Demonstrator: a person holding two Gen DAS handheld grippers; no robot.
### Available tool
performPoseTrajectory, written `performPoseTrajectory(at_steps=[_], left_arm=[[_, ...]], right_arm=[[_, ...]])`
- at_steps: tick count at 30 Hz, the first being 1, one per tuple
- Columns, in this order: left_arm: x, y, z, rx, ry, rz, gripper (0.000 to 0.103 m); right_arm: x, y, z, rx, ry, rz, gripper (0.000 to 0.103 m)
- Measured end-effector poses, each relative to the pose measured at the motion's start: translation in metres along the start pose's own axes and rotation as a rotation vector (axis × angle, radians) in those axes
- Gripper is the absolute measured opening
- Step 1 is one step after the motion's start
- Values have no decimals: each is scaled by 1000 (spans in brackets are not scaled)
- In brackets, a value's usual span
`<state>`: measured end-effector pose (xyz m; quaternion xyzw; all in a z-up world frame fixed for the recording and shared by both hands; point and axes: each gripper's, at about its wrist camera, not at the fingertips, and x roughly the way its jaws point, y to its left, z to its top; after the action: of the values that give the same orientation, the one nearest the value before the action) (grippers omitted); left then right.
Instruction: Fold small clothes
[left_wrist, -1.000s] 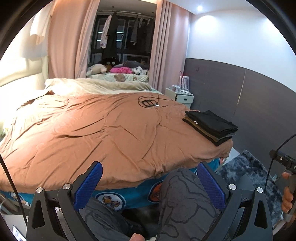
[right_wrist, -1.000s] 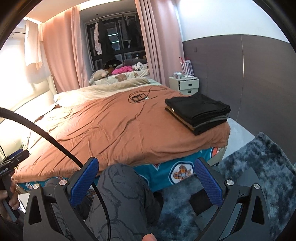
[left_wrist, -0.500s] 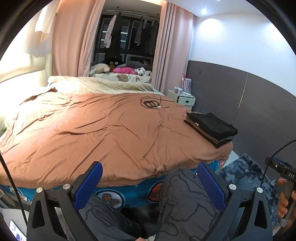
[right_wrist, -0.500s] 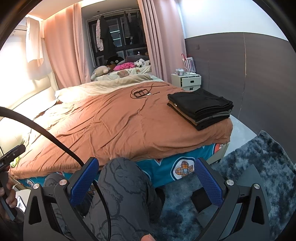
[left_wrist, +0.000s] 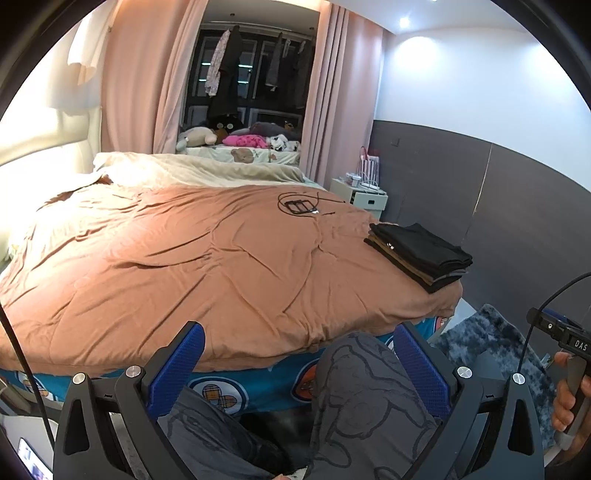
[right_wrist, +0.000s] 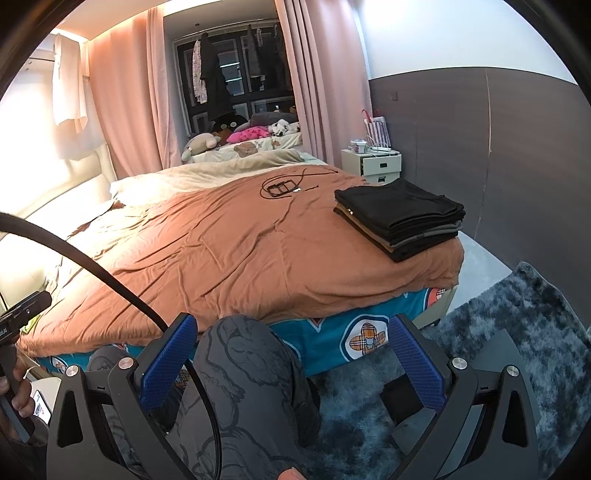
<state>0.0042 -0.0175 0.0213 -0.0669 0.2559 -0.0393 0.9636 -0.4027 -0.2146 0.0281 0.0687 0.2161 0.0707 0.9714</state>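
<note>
**Grippers idle at foot of bed; folded stack at bed corner**

Grippers first. Left gripper (left_wrist: 299, 362): blue-padded fingers (left_wrist: 177, 365) spread wide, nothing between them. It is held low at the foot of the bed, above the person's knees (left_wrist: 362, 398) in grey patterned trousers. Right gripper (right_wrist: 295, 354): fingers (right_wrist: 415, 360) likewise parted wide and empty, held over one knee (right_wrist: 247, 369) and the shaggy grey-blue rug (right_wrist: 517, 332). Neither tool touches any fabric.

Each camera catches the opposite hand at its frame edge: the right hand (left_wrist: 569, 398) wrapped round a black handle at the right edge of the left view, and the left hand (right_wrist: 13, 391) on its handle at the left edge of the right view. A black cable (right_wrist: 110, 280) arcs across the right view from the left edge toward the gripper body.

Bed: an orange-brown duvet (left_wrist: 184, 258), wrinkled, covers most of the mattress; a teal patterned sheet (right_wrist: 332, 339) shows below its near edge.

Task item: a stack of folded clothes (right_wrist: 402, 218), mostly black with a tan layer and a grey layer showing, sits on the duvet at the near right corner of the bed, well apart from both grippers. No unfolded garment is visible on the duvet.

Other items: a coiled black cord with a small dark device (left_wrist: 299, 205) lies on the duvet farther back. A white nightstand (right_wrist: 371, 166) stands against the dark wall panel beyond the bed. Pink curtains (left_wrist: 147, 92) frame a dark window alcove holding soft toys (left_wrist: 243, 138) and hung garments.
</note>
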Motion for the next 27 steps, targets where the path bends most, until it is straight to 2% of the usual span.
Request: performPoseTrajectory(at_steps=[27], left_arm=[[-2,-4,0,-5,3,2,103]], right_arm=[[5,-9,4,-18,12,3,103]])
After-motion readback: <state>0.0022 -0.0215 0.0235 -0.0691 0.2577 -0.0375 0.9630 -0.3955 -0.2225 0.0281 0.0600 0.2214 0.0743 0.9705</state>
